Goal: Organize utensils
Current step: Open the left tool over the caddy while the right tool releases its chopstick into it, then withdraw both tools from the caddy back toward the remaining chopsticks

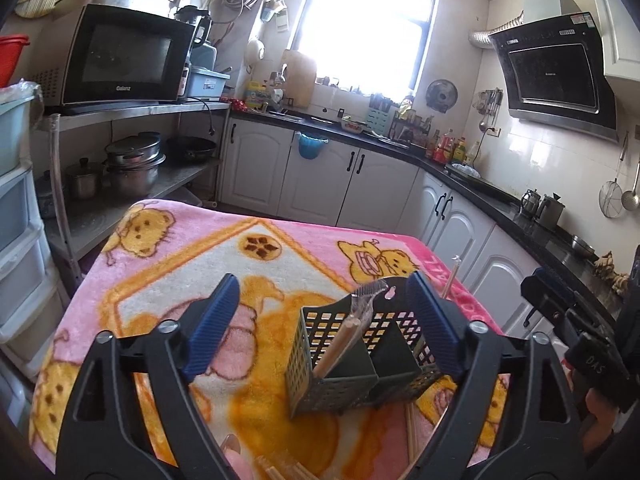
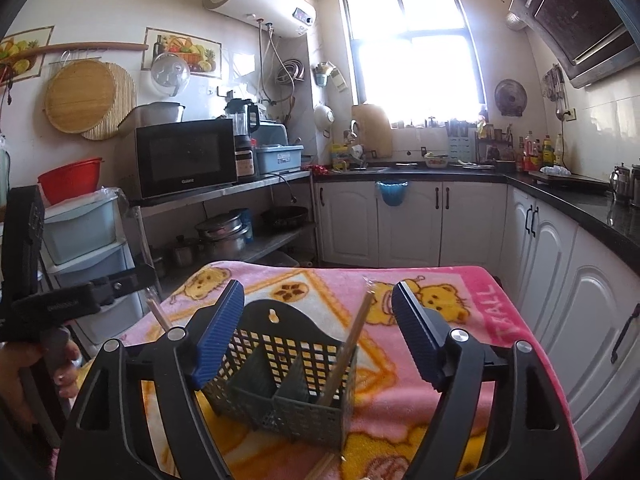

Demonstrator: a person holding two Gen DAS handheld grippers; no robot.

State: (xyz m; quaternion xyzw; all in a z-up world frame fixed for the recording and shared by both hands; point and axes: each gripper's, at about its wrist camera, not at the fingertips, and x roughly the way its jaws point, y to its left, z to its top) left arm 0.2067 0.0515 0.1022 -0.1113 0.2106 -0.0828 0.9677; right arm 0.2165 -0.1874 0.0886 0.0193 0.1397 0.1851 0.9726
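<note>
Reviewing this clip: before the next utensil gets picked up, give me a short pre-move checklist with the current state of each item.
1. Left claw open and empty: ok.
2. Right claw open and empty: ok.
3. Caddy upright on the blanket: ok.
4. Wrapped chopsticks leaning inside a caddy compartment: ok.
5. More utensils within reach: loose chopsticks lie on the blanket near the caddy; how many remain, cannot tell.
6. Clear path to them: not ok, the caddy stands between the jaws of both claws.
</note>
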